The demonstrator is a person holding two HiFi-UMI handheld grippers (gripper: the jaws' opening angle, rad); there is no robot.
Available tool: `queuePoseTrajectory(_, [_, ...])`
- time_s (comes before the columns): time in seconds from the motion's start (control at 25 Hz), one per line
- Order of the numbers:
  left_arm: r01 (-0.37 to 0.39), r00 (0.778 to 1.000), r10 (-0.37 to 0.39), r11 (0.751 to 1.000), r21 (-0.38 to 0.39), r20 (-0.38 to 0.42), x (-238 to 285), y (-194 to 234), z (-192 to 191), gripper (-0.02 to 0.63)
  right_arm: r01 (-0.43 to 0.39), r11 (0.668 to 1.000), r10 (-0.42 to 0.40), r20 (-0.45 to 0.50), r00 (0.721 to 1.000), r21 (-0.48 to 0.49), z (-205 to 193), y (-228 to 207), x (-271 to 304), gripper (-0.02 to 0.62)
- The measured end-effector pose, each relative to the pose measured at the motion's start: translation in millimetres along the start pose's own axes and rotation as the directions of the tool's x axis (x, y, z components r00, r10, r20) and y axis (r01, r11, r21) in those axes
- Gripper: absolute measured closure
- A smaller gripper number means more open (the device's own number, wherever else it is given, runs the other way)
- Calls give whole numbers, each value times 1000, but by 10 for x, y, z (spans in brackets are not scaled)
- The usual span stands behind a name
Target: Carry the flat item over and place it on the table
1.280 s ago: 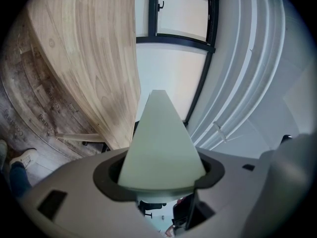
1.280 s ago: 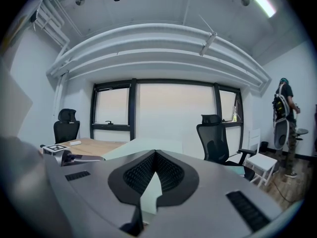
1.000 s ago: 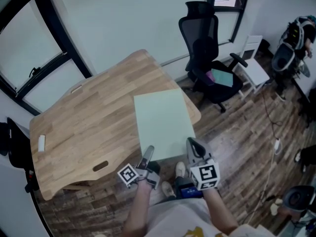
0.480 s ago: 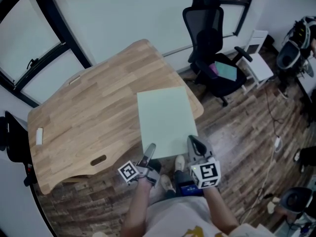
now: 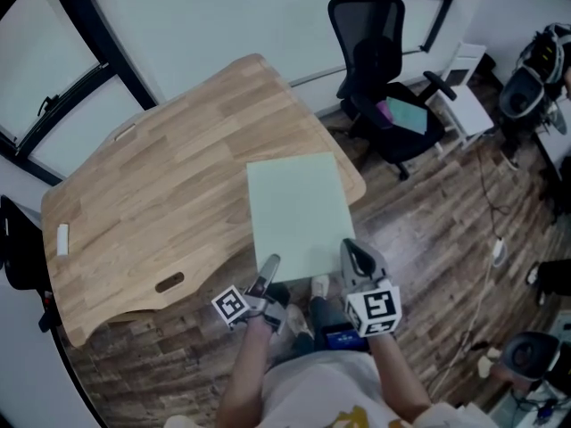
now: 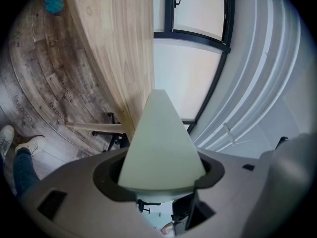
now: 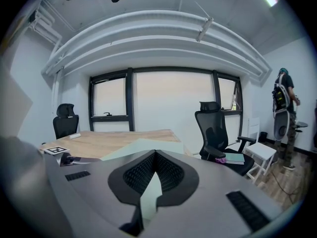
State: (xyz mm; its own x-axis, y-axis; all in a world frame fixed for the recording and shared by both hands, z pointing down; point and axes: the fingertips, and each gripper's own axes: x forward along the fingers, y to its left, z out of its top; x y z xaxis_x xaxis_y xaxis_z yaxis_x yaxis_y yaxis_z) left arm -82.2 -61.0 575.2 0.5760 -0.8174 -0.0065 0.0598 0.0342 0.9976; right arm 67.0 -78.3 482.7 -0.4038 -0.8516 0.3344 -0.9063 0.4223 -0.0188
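Sheet [image 5: 299, 210] partly over table [image 5: 161, 185] | L fingers [image 5: 267, 273] gripping sheet | R fingers [image 5: 356, 260] gripping sheet

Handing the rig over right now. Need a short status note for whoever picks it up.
Left tool: shut on the near edge of the green sheet.
Right tool: shut on the same edge, further right.
Sheet: lies flat over a corner of the wooden table, with its near edge past the table's edge. Whether it touches the top can't be told.
Done: carried to the table.
Left: set it fully on the top, open both tools, back away.
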Motion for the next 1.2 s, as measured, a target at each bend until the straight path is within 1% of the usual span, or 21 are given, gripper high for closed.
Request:
queuePoseTrajectory(0.16, [0,1000,0,1000,-19,0,11,70,-29,322,0,1000,0,-15,1000,0,-82,-15,2,598])
queuePoseTrajectory(0.32, [-20,1000,19,1000,-22,-8,-6,158,-55,322,-4,1000,4,-24,1000,-3,-143,-4,13,597])
queuePoseTrajectory(0.6, [-31,999,31,999,-43,-16,-17,239,-79,322,3,1000,-2,-67,998,3,-267,2,37,598])
queuePoseTrajectory(0.76, [-23,1000,22,998,-58,-11,-8,230,-72,322,5,1000,-4,-58,998,11,-288,4,59,598])
queuePoseTrajectory(1.04, [-32,999,31,997,-71,-4,15,304,-60,322,12,1000,-12,-67,998,7,-346,-11,59,597])
queuePoseTrajectory(1.2, [-34,999,35,997,-66,3,53,335,-62,322,20,1000,-19,-72,997,18,-383,-71,59,597])
